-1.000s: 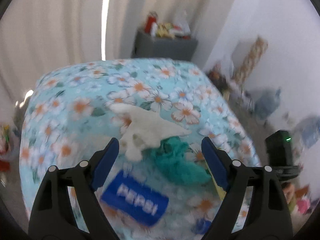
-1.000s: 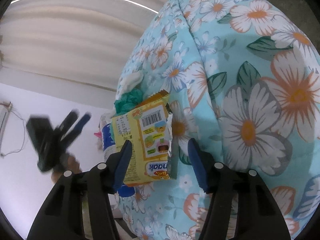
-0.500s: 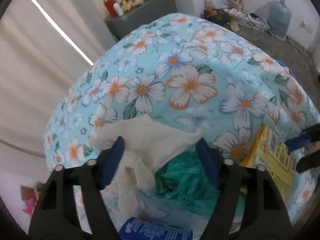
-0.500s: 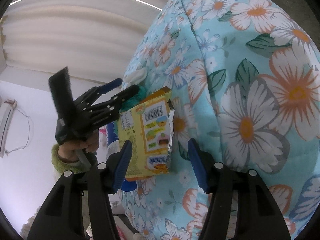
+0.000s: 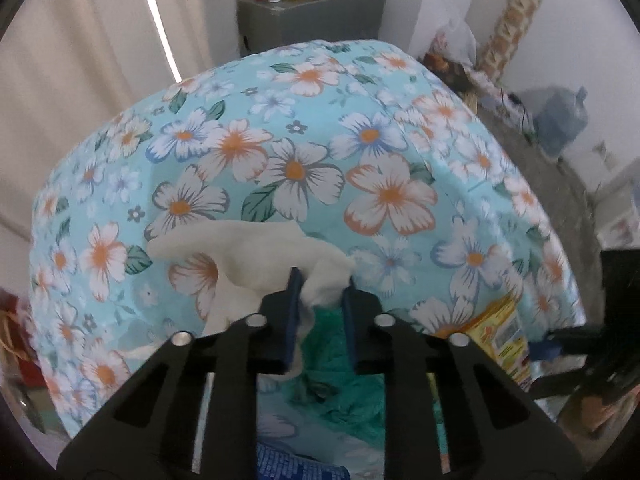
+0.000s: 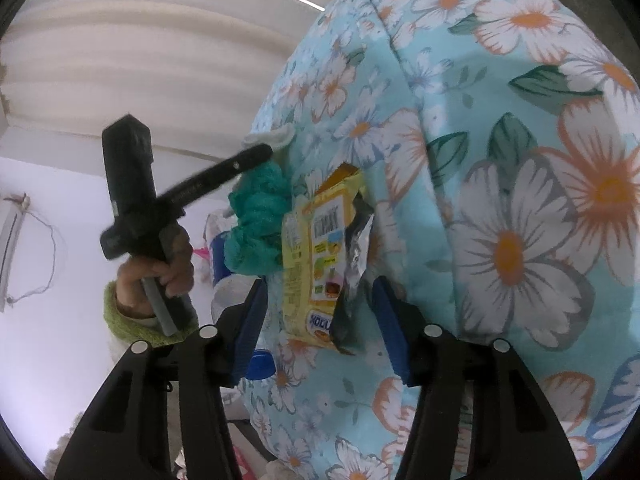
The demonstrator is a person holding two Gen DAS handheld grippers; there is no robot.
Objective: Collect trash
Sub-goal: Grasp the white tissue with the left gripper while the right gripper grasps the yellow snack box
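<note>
A crumpled white tissue (image 5: 248, 256) lies on the floral tablecloth (image 5: 304, 168). My left gripper (image 5: 320, 296) is shut on its right end. Below it sits a teal wad (image 5: 344, 384), a blue Pepsi label (image 5: 296, 466) and a yellow snack wrapper (image 5: 500, 340). In the right wrist view my right gripper (image 6: 320, 312) is open, its fingers on either side of the yellow snack wrapper (image 6: 316, 256). The teal wad (image 6: 256, 224) and the white tissue (image 6: 272, 136) lie behind it, with the left gripper (image 6: 256, 154) reaching onto them.
A grey cabinet (image 5: 312, 16) with bottles and packets stands behind the table. Bags, a water jug (image 5: 564, 120) and clutter lie on the floor at right. A curtain (image 5: 80, 60) hangs at the left. A blue bottle cap (image 6: 260, 364) shows near my right gripper's left finger.
My left gripper has closed from wide open onto the white tissue. My right gripper has stayed open around the yellow wrapper, which looks more tilted and crumpled.
</note>
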